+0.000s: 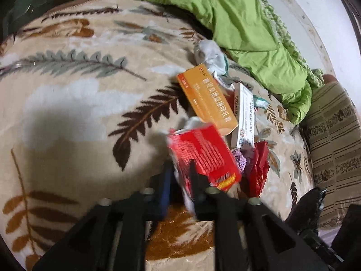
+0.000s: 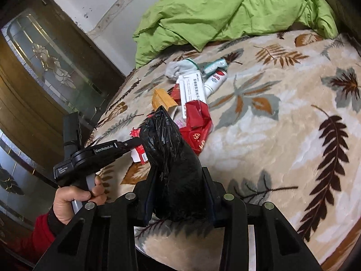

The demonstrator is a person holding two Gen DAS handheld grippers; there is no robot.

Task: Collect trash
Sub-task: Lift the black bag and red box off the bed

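My left gripper (image 1: 180, 176) is shut on a red carton (image 1: 203, 155), blurred, just above the leaf-patterned blanket (image 1: 67, 113); it also shows in the right wrist view (image 2: 140, 151). My right gripper (image 2: 180, 180) is shut on a black trash bag (image 2: 171, 153), held upright; its edge shows in the left wrist view (image 1: 309, 210). More trash lies on the bed: an orange box (image 1: 207, 99), a white box (image 1: 244, 117), a red wrapper (image 1: 259, 169), crumpled white tissue (image 1: 209, 54), a white tube (image 2: 215, 80).
A green quilt (image 1: 248, 22) is bunched at the bed's far side. A striped pillow (image 1: 334, 135) lies right of the trash. A dark wooden door with glass (image 2: 45, 67) stands beyond the bed edge. The left hand-held gripper body (image 2: 90, 158) sits beside the bag.
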